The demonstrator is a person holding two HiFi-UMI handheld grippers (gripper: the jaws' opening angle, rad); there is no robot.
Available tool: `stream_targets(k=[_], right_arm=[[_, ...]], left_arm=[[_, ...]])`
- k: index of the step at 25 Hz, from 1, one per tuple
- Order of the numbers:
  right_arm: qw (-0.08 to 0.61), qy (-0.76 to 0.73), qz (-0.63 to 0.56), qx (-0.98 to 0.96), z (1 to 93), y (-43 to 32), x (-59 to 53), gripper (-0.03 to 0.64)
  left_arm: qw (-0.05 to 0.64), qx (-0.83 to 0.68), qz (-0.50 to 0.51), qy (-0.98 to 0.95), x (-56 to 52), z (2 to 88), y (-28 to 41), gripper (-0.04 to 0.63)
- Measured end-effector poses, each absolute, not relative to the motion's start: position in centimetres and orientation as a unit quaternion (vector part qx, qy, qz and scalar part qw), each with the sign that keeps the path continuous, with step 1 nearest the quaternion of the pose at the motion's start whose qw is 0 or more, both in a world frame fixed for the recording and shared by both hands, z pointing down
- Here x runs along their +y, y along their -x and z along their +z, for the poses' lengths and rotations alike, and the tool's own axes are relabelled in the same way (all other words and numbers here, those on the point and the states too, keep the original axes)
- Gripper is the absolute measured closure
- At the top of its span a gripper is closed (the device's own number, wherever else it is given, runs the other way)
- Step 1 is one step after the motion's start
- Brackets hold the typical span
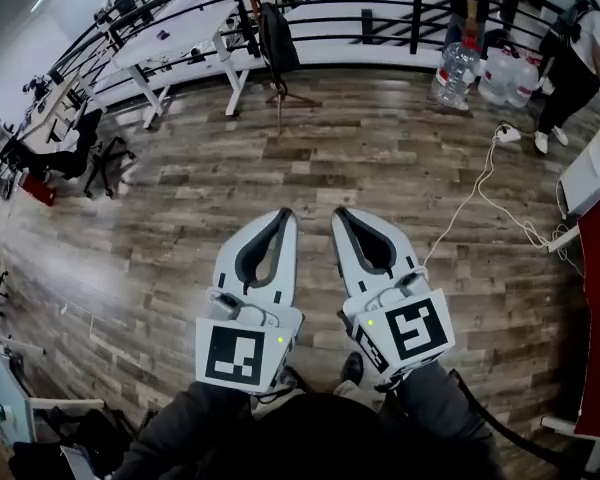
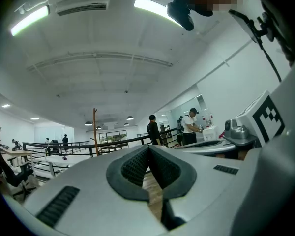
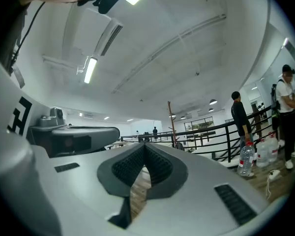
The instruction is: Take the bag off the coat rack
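Across the room, a wooden coat rack (image 1: 280,88) stands on the wood floor by the black railing, with a dark bag (image 1: 277,38) hanging on it. My left gripper (image 1: 283,214) and right gripper (image 1: 342,212) are held side by side near my body, far from the rack. Both are shut with nothing between the jaws. The left gripper view shows its jaws (image 2: 148,148) closed and the rack's pole (image 2: 95,132) in the distance. In the right gripper view the jaws (image 3: 145,145) are also closed, and the rack's pole (image 3: 172,122) stands far off beyond them.
White tables (image 1: 170,43) line the railing (image 1: 380,13) at the back left, with an office chair (image 1: 85,153) on the left. Large water bottles (image 1: 460,73) stand at the back right. A power strip and white cable (image 1: 508,134) lie on the floor near a person (image 1: 580,58).
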State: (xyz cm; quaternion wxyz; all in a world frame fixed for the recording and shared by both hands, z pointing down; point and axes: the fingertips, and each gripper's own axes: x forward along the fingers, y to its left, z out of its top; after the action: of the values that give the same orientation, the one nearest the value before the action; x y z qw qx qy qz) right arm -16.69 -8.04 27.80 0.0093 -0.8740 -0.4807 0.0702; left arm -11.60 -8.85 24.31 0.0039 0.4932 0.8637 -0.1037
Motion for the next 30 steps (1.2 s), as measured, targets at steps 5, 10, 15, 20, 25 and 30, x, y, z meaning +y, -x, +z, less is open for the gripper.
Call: stream_targets(k=[5,10,15,20,25,30], right_arm=[[0.044,0.872,0.055,-0.484,29.9,18.0,-7.5,0.609],[0.031,0.879,0.052,-0.473,29.9,15.5,-4.5,0.609],[0.018,0.877,0.039,-0.479,30.7,14.5,0.5,0.609],[-0.004,0.882,0.038,-0.470,29.1,10.6,8.8,0.609],[0.004,0.884,0.023,-0.467,29.2,7.2,15.7,0.609],[0.005,0.885,0.006,-0.466,29.5,4.9,19.6,0.609]], left_arm=[[-0.030,0.862,-0.062,-0.502,-8.5,27.2,12.1,0.586],[-0.029,0.855,-0.055,-0.514,-5.2,28.3,9.6,0.586],[-0.031,0.859,-0.020,-0.511,0.1,30.2,8.3,0.586],[0.012,0.852,-0.051,-0.520,8.6,27.2,4.8,0.586],[0.021,0.854,-0.050,-0.518,15.5,27.2,1.9,0.586],[0.026,0.857,-0.034,-0.513,19.7,27.6,0.1,0.586]])
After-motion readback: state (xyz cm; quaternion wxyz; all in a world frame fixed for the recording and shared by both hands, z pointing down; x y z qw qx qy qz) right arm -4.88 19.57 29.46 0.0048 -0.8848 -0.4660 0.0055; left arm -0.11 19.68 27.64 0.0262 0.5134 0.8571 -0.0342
